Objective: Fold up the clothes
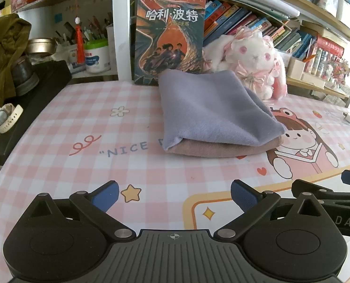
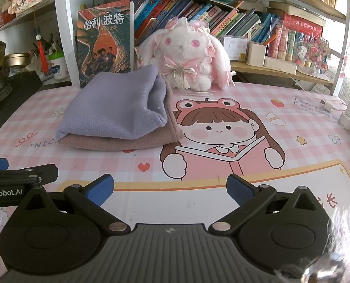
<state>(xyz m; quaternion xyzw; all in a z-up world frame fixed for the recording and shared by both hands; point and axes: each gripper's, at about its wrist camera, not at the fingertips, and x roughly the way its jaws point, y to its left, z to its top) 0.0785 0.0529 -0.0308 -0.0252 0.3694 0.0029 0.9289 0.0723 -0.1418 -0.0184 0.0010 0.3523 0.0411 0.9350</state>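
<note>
A folded lilac cloth [image 1: 210,113] [image 2: 113,108] lies on top of a folded dusty-pink cloth [image 1: 222,147] [image 2: 118,141] on the pink checked desk mat [image 1: 80,122] [image 2: 292,122]. My left gripper [image 1: 175,197] stands open near the desk's front edge, well short of the stack, with nothing between its blue pads. My right gripper [image 2: 170,191] is open too, empty, to the right of the left one and in front of the stack. Each gripper's side shows at the edge of the other's view.
A white plush rabbit [image 2: 186,54] [image 1: 252,56] and an upright book [image 1: 170,40] [image 2: 104,44] stand right behind the stack. Shelves of books fill the back. A black box with a watch [image 1: 5,118] sits left; chargers and cables [image 2: 347,113] lie at right.
</note>
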